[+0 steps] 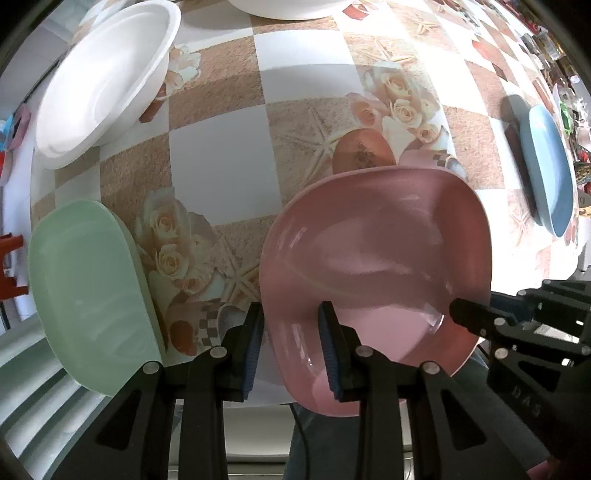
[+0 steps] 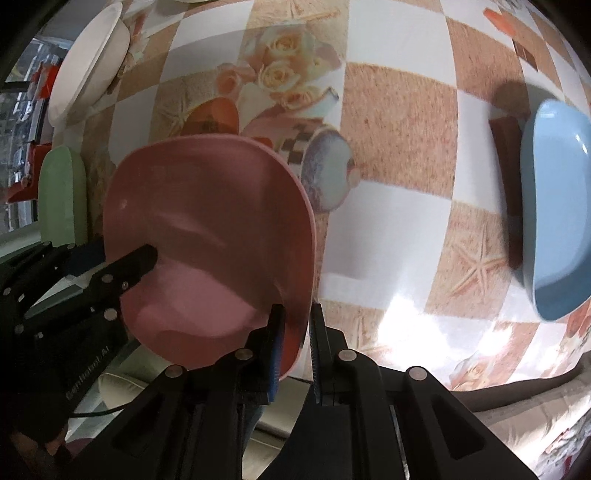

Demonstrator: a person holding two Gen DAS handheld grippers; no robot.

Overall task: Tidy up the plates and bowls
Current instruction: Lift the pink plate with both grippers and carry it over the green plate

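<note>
We're looking at a worktop [image 1: 221,162] covered in a checkered oilcloth: white squares, sandy squares, printed roses, starfish, shells. Strong glare is landing on its near edge in the right wrist view. Room clutter is showing past the far right edge in the left wrist view, too blurred to identify; something red is sitting off the left edge in both views.

We're holding the pink bowl [image 1: 373,266] at the near edge of the worktop, partly overhanging it, with both tools. The left hand-held gripper [image 1: 291,347] is straddling the bowl's near-left rim, one pad inside, one outside; jaws are standing narrow, pads look to be pinching the wall. The right hand-held gripper [image 2: 295,343] is clamping the bowl's right rim, jaws almost closed on it.

The green bowl [image 1: 92,291] is sitting at the left near corner, apart from the pink one. The blue bowl [image 2: 557,206] is sitting well apart to the right.

Only the left wrist view is giving us the white bowl [image 1: 107,77] face-on, plus the edge of another white dish [image 1: 291,9] at top. The right wrist view is showing the blue bowl's inside clearly; the left sees it edge-on.
</note>
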